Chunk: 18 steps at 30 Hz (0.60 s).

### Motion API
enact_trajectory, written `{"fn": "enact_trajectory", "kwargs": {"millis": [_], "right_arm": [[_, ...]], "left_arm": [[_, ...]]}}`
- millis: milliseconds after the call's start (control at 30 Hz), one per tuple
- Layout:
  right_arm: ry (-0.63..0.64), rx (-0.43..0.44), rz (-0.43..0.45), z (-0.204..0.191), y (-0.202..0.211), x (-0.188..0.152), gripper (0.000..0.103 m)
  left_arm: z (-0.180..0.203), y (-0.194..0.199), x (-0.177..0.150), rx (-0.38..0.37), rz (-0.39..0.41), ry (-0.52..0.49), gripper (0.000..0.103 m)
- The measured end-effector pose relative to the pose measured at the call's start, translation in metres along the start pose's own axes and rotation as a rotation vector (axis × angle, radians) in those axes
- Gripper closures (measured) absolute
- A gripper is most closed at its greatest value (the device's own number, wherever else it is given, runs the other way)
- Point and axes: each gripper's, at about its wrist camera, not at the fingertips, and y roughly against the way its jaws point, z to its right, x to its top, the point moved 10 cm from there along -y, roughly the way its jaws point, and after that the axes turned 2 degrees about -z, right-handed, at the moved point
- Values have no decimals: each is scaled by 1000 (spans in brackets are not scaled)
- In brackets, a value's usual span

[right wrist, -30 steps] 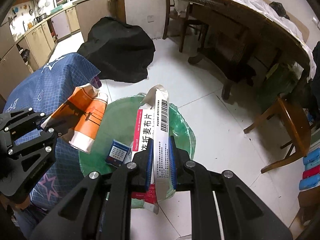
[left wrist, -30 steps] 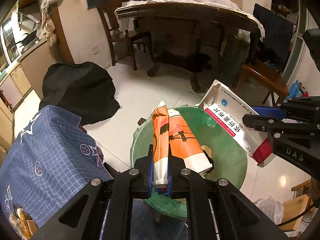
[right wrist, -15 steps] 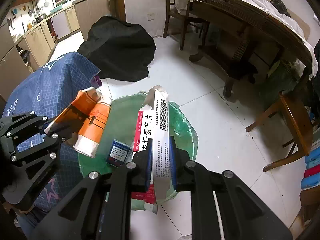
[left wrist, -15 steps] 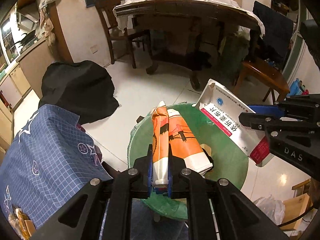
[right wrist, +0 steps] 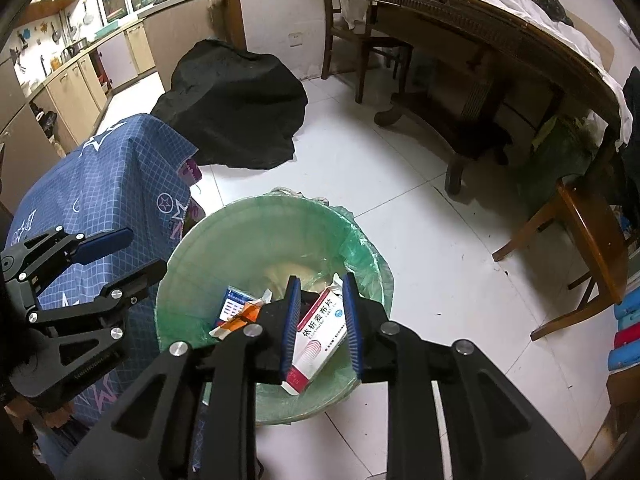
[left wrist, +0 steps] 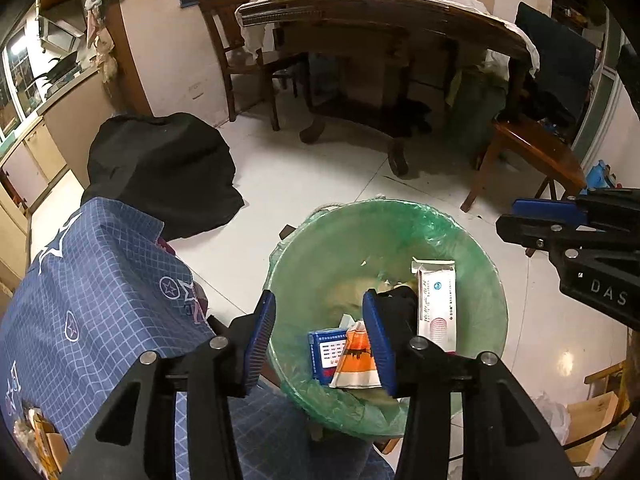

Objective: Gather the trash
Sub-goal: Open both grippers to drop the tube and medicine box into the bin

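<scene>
Your left gripper (left wrist: 320,340) is spread wide and empty; your right gripper (right wrist: 320,320) is parted, empty. Both hang above the bin (left wrist: 472,240). Inside lie the orange packet (left wrist: 356,360), white box (right wrist: 320,328) and blue box (left wrist: 324,352).

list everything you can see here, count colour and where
bin: 1, green liner, on the floor between both tools
white box: 1, white and red, inside the bin
orange carton: 1, orange and white, inside the bin
blue box: 1, blue, in the bin beside the carton
blue cloth: 1, star print, draped left of the bin
black cloth: 1, heaped on the floor behind
table: 1, dark wood, behind
left tool: 1, black, open above the bin
right tool: 1, black, open above the bin
</scene>
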Motion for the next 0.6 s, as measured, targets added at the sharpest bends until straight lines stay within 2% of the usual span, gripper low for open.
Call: {"fn": "enact_trajectory", "kwargs": {"millis": [267,367,433,533,600], "right_arm": [[2,-3,9,0,3,0,82],[-3,5,30,-2,8,0,66],[0,9,51,-4,14,-1,62],[12,14,83,-8,25,-5,51],[25,12,120,-13,34,-7,37]], "left_arm": [[2,2,0,0,1,2,57],[0,7,-3,1,6,11,54],[-3,12,-8,4,14,24,50],[-11,22,-17,16,26,32,46],[-17,28,-23,24,33,36,44]]}}
